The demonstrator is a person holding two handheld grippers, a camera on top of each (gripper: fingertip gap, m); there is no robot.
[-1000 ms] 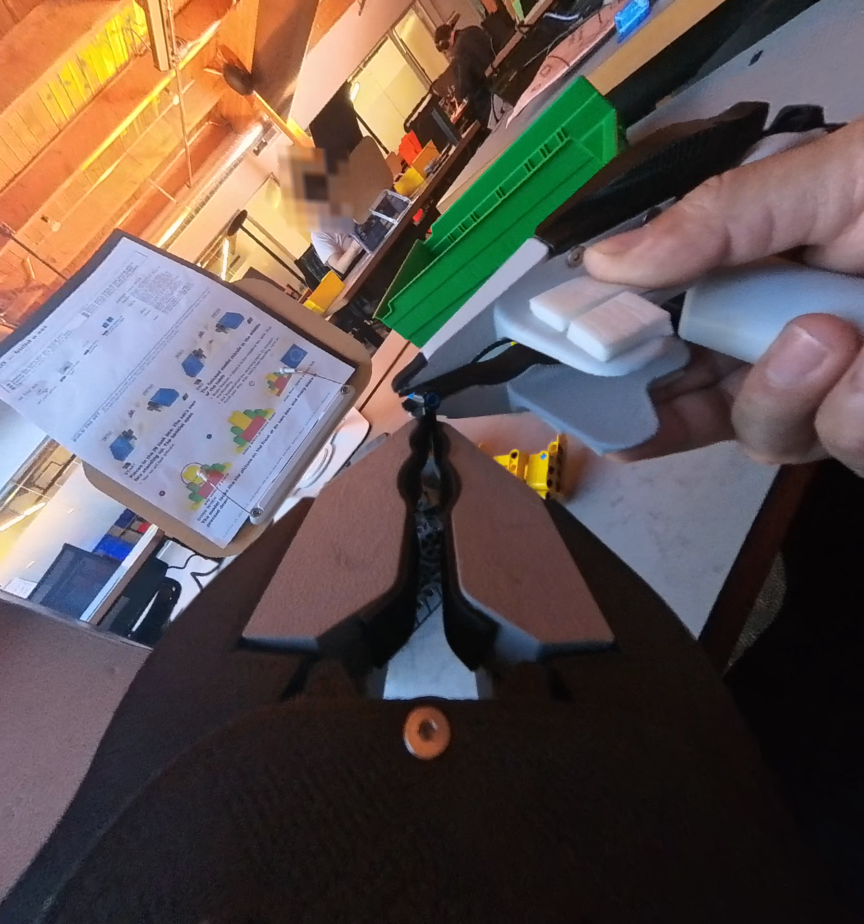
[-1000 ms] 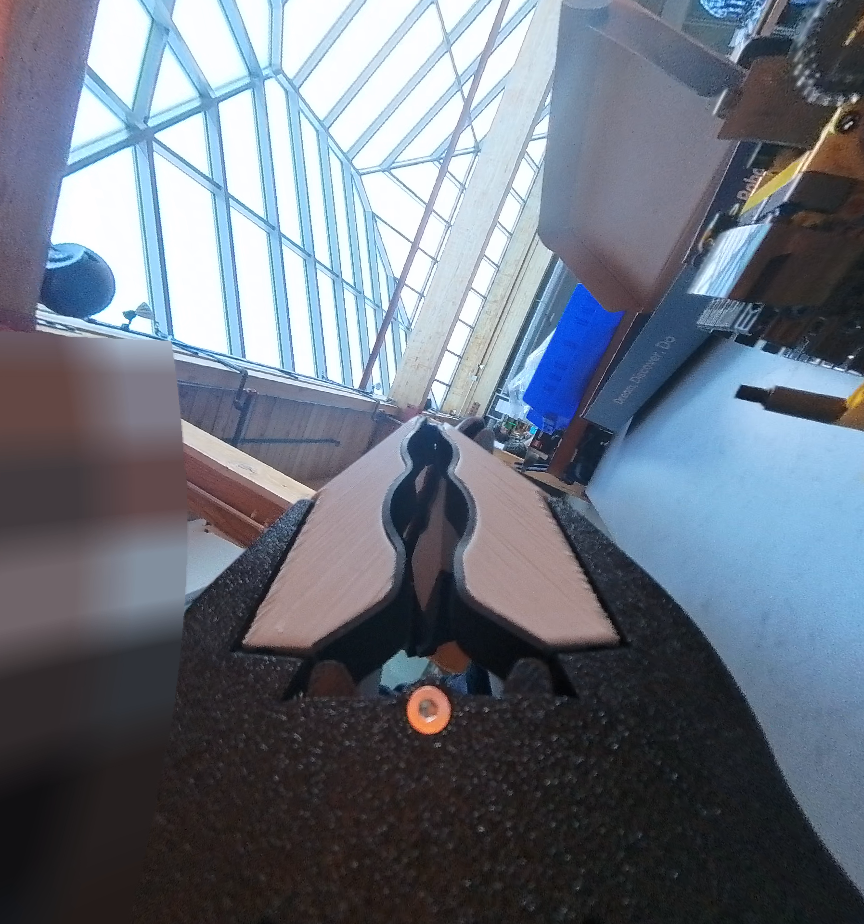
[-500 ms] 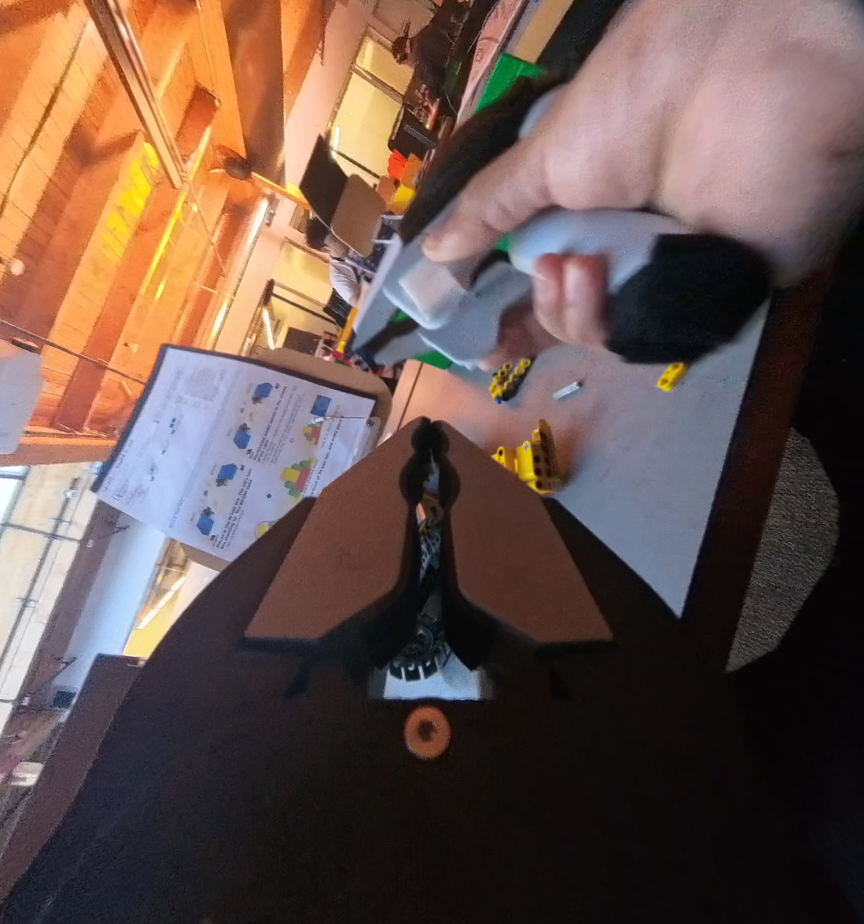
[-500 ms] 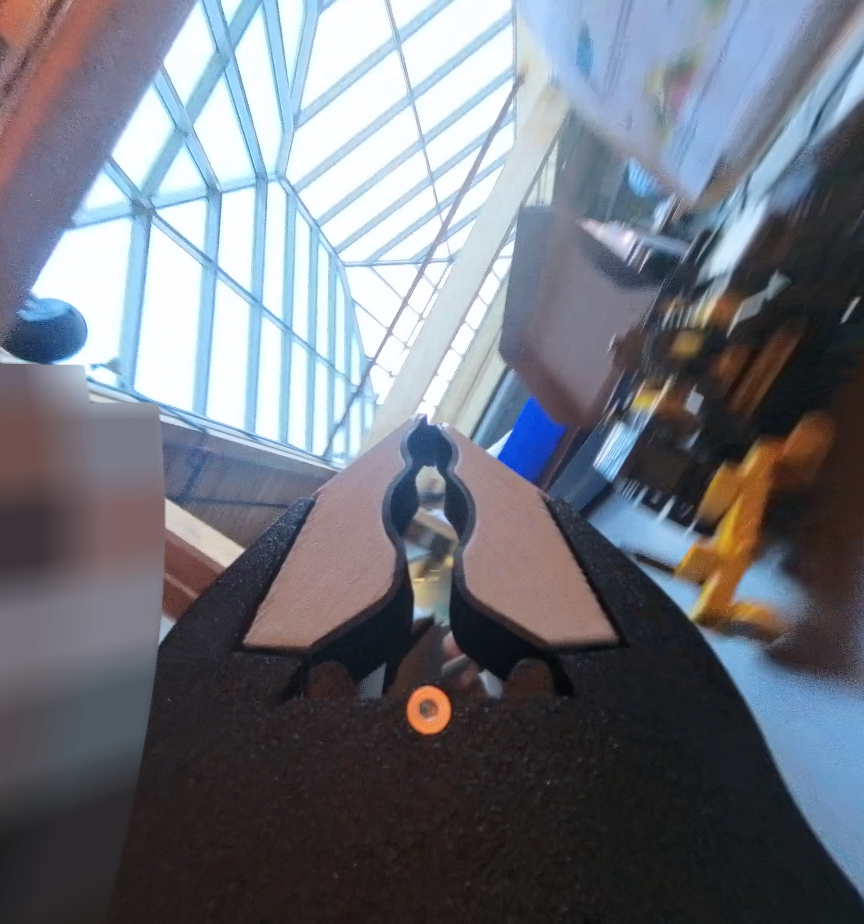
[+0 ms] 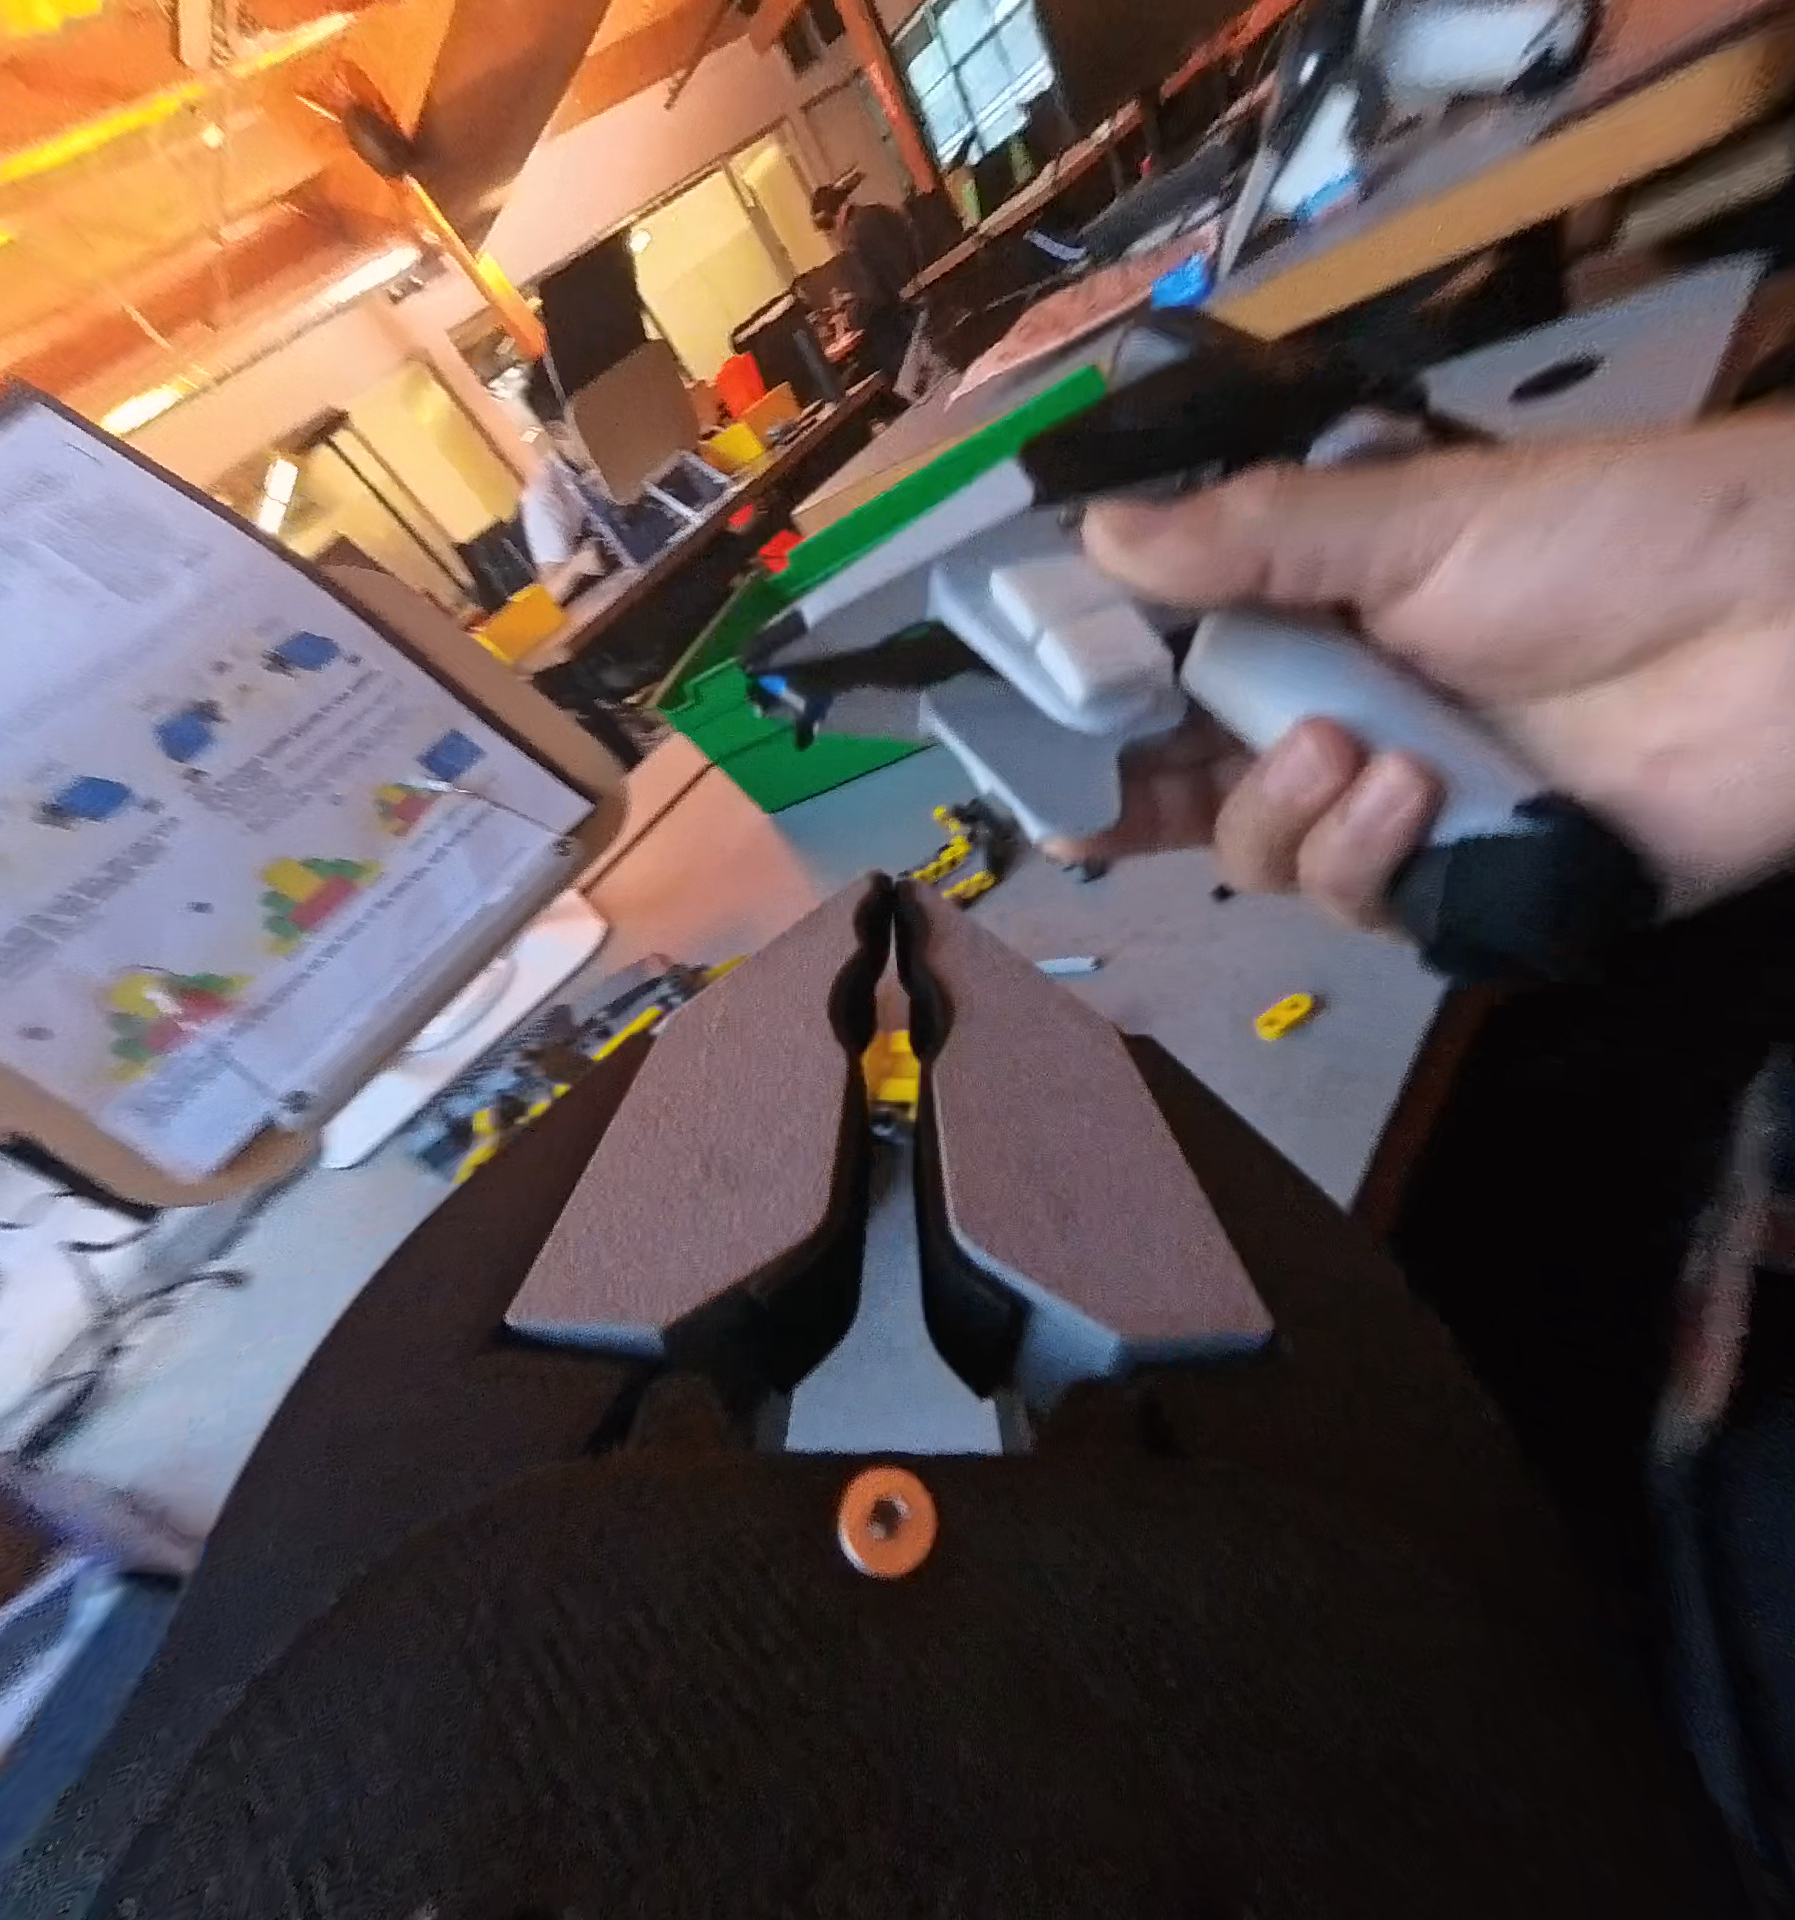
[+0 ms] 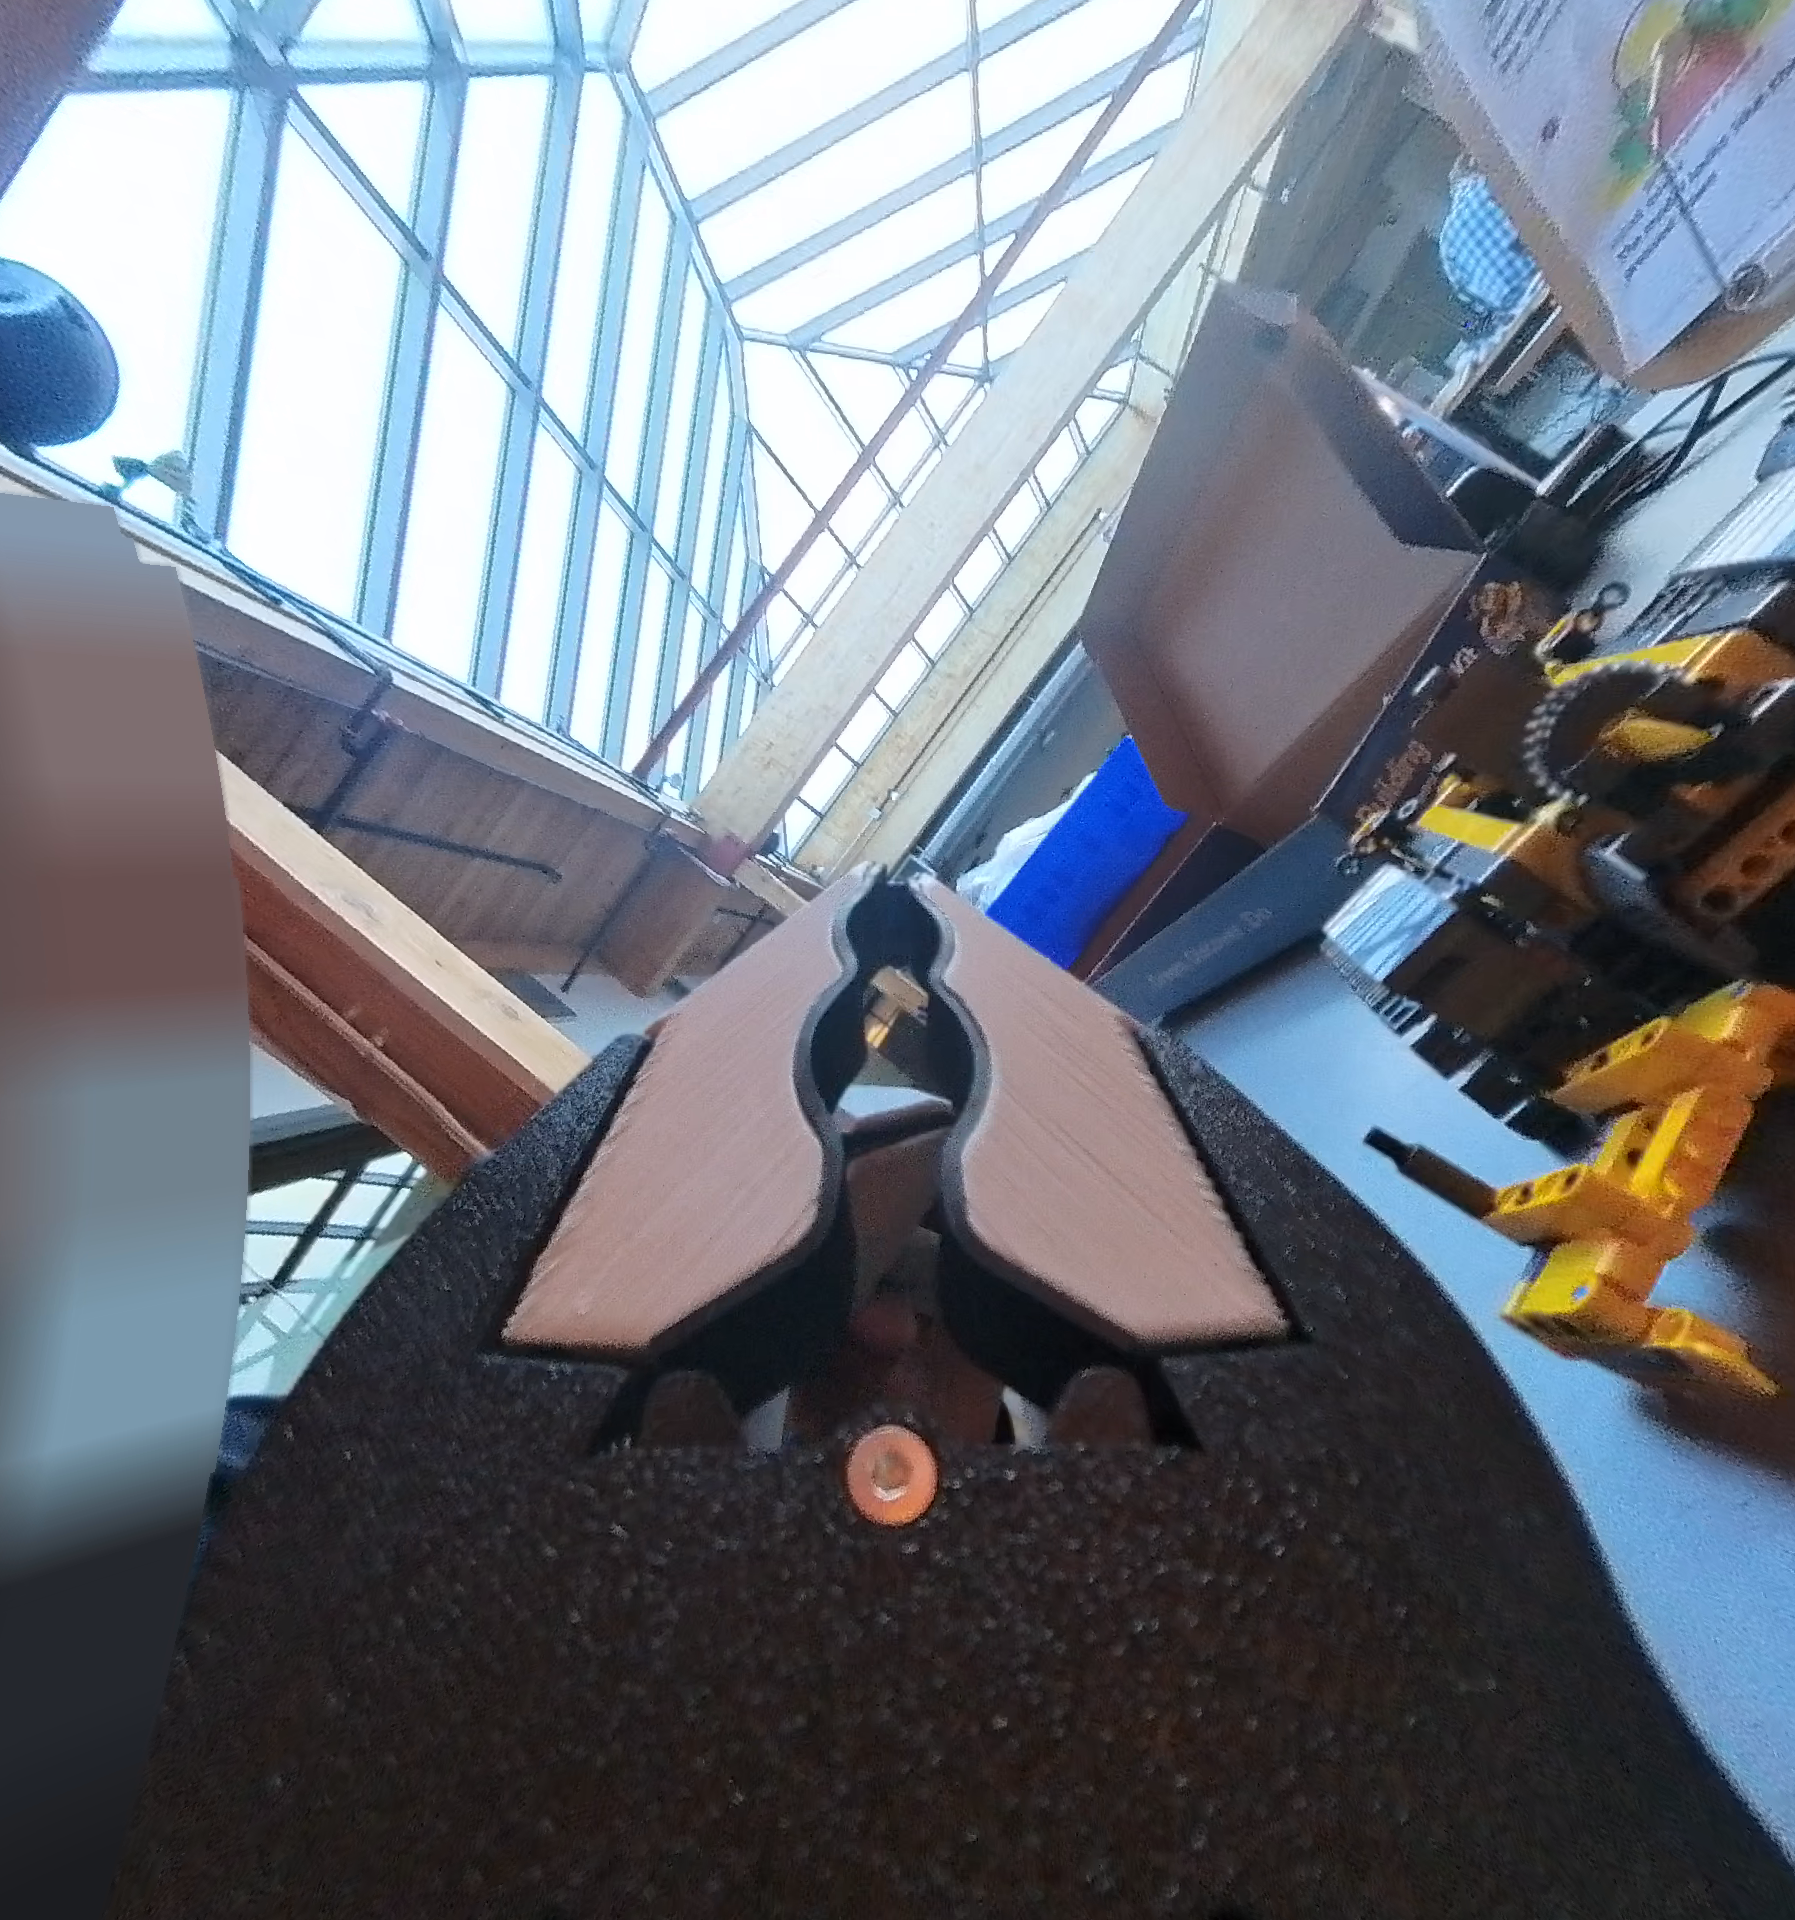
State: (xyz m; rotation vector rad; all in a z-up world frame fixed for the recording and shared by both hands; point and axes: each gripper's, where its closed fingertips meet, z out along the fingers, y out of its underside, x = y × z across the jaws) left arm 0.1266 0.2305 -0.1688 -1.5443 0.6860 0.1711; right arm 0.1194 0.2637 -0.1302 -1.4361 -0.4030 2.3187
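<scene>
My left gripper (image 5: 888,904) is shut, tips touching, held above the grey table (image 5: 1184,1091). A yellow piece (image 5: 888,1065) shows through the gap between its fingers; I cannot tell if it is gripped. A hand (image 5: 1547,623) holds my right gripper (image 5: 779,691) up and to the right of it, shut, with a small blue piece (image 5: 771,686) at its tip. In the right wrist view my right gripper (image 6: 888,894) is shut and points up toward a glass roof. A yellow and black brick model (image 6: 1703,810) with a gear stands on the table to its right.
A tilted board with an illustrated instruction sheet (image 5: 197,779) stands at the left; it also shows in the right wrist view (image 6: 1651,135). A green bin (image 5: 799,758) is behind. Loose yellow (image 5: 1285,1016) and black-yellow pieces (image 5: 960,862) lie on the table. A brown box (image 6: 1257,582) stands beyond the model.
The right gripper's tip was against my left gripper's tips; now it is apart, up and to the right. Both views have swung; the brick model is back in the right view.
</scene>
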